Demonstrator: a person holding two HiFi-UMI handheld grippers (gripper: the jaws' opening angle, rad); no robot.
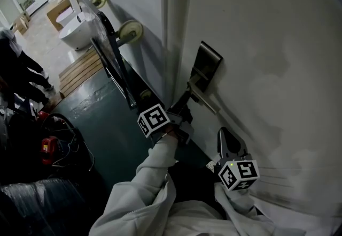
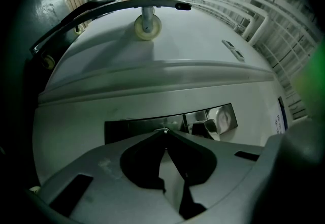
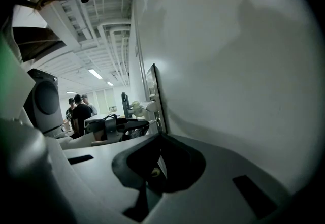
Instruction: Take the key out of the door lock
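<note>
We hold the left gripper up to the white door, with its tip at the metal lock plate just below the lever handle. In the left gripper view its jaws are brought together at the tips, pinched on a small bright metal bit right against the plate. This is the key, still at the lock, though very little of it shows. The right gripper hangs lower and to the right, close to the door face and apart from the plate. In its own view its jaws sit together with nothing between them. Our pale sleeve runs up to the left gripper's marker cube. To the left, a trolley with a cream caster wheel leans against the wall above the dark green floor.
</note>
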